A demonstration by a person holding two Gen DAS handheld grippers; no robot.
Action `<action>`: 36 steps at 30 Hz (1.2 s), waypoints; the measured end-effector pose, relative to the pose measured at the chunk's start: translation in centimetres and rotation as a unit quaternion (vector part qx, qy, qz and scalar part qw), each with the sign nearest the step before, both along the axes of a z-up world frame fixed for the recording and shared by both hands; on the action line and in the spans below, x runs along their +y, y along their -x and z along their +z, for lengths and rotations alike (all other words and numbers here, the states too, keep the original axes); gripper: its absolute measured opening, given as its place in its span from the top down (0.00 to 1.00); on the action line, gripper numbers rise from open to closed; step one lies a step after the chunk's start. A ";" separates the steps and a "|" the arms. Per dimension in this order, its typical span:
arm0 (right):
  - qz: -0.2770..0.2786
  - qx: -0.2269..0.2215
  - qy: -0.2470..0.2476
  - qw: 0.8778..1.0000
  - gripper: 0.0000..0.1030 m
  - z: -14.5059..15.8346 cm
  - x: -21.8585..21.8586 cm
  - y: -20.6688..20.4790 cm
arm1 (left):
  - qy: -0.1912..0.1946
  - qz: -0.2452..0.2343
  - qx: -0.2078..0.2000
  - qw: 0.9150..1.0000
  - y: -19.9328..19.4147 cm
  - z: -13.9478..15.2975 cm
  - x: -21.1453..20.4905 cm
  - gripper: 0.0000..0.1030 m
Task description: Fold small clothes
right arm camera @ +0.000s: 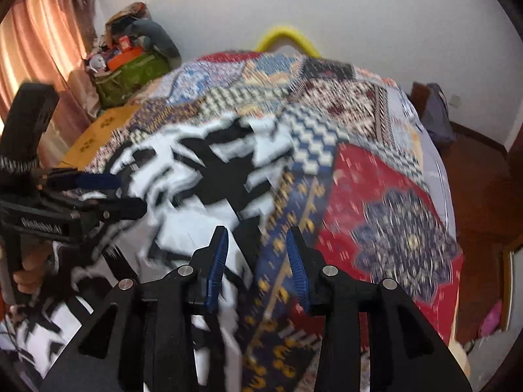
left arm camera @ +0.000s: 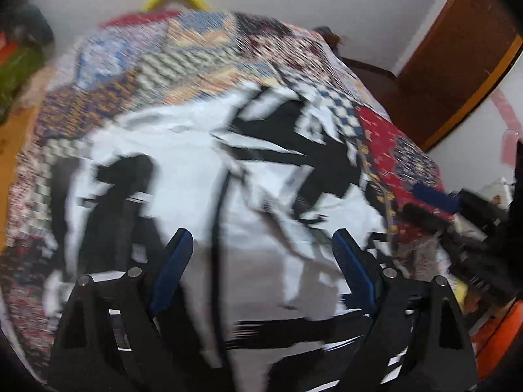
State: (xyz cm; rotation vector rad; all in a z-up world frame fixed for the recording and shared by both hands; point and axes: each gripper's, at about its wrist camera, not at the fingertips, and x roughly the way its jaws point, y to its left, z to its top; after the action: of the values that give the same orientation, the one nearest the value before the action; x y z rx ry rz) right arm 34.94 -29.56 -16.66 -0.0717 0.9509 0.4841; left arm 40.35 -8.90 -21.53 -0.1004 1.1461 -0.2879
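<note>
A white garment with bold black markings [left arm camera: 202, 163] lies spread and rumpled on a patchwork bedspread [left arm camera: 137, 65]. It also shows in the right wrist view [right arm camera: 202, 170]. My left gripper [left arm camera: 261, 238] is open, its blue-padded fingers wide apart just above the garment's near part, holding nothing. It also shows from the side in the right wrist view [right arm camera: 126, 192], at the garment's left edge. My right gripper [right arm camera: 256, 238] is open and empty, over the garment's right edge where it meets the bedspread [right arm camera: 376, 179]. It appears at the right edge of the left wrist view [left arm camera: 425, 201]. Both views are motion-blurred.
A yellow curved object [right arm camera: 287, 37] sits at the bed's far side by the white wall. A green bag with clutter [right arm camera: 130, 68] stands at the back left beside pink curtains [right arm camera: 39, 49]. A wooden door [left arm camera: 457, 52] and brown floor [right arm camera: 480, 176] lie to the right.
</note>
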 end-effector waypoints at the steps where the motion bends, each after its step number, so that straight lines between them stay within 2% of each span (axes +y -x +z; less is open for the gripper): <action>1: 0.000 0.003 0.002 1.000 0.67 -0.4 -0.3 0.2 | 0.013 -0.003 0.012 1.000 -0.2 -0.6 -0.6 0.15; 4: -0.001 0.021 -0.007 1.000 0.67 -1.6 -1.0 1.0 | 0.038 -0.010 0.037 0.999 -0.3 -1.7 -2.1 0.16; 6: 0.003 0.031 -0.009 0.999 0.67 -2.2 -1.2 1.5 | 0.044 -0.016 0.052 0.998 -0.4 -2.5 -3.1 0.23; 8: 0.007 0.034 -0.010 0.999 0.67 -2.6 -1.1 1.9 | 0.032 -0.021 0.061 0.997 -0.3 -3.1 -3.9 0.42; 9: 0.009 0.038 -0.012 0.999 0.67 -2.8 -1.1 2.1 | 0.025 -0.022 0.059 0.998 -0.2 -3.3 -4.2 0.47; 10: 0.011 0.040 -0.014 0.999 0.67 -3.0 -1.0 2.3 | 0.014 -0.020 0.051 0.998 0.0 -3.2 -4.5 0.59; 11: 0.012 0.041 -0.016 0.999 0.67 -3.1 -1.0 2.5 | 0.007 -0.021 0.045 0.999 0.1 -3.1 -4.6 0.75; 14: 0.019 0.048 -0.015 0.999 0.67 -3.7 -0.6 3.0 | -0.009 -0.027 0.020 0.999 0.6 -2.3 -4.8 0.93; 16: 0.020 0.049 -0.011 0.999 0.67 -4.0 -0.3 3.1 | -0.020 -0.029 -0.001 0.999 1.0 -1.7 -4.7 0.96; 19: 0.024 0.049 -0.012 0.998 0.67 -4.1 -0.1 3.4 | -0.024 -0.028 -0.023 0.999 1.2 -0.8 -4.0 0.97; 22: 0.026 0.049 -0.007 0.998 0.67 -4.3 0.1 3.6 | -0.066 -0.023 -0.042 0.997 1.2 -0.8 -3.6 0.98; 26: 0.026 0.051 0.002 0.998 0.67 -4.2 0.2 3.7 | -0.091 -0.018 0.003 0.996 0.2 -3.2 -2.0 0.98; 28: 0.026 0.046 0.000 0.999 0.67 -3.5 0.1 3.6 | -0.087 -0.008 0.007 0.996 0.3 -3.6 -0.9 0.96; 30: 0.027 0.034 -0.008 0.999 0.67 -2.5 0.1 3.4 | -0.079 0.002 0.001 0.997 0.5 -3.1 0.3 0.89; 32: 0.027 0.022 -0.012 0.999 0.67 -1.7 0.3 2.9 | -0.076 0.015 -0.014 0.997 0.7 -2.1 1.8 0.74; 33: 0.027 0.015 -0.013 0.999 0.67 -1.3 0.5 2.5 | -0.077 0.021 -0.022 0.997 0.7 -1.7 2.4 0.69; 35: 0.025 0.003 -0.013 1.000 0.67 -0.8 1.0 1.5 | -0.083 0.038 -0.042 0.995 0.8 -0.6 4.1 0.52; 36: 0.023 -0.001 -0.013 1.000 0.67 -0.7 1.2 1.1 | -0.086 0.046 -0.051 0.994 1.0 -0.2 4.9 0.49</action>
State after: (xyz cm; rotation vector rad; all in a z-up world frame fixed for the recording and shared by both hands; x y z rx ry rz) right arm 33.89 -28.34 -17.33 -0.0708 0.9415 0.5382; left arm 39.38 -4.01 -21.74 0.0137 1.0574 -0.1105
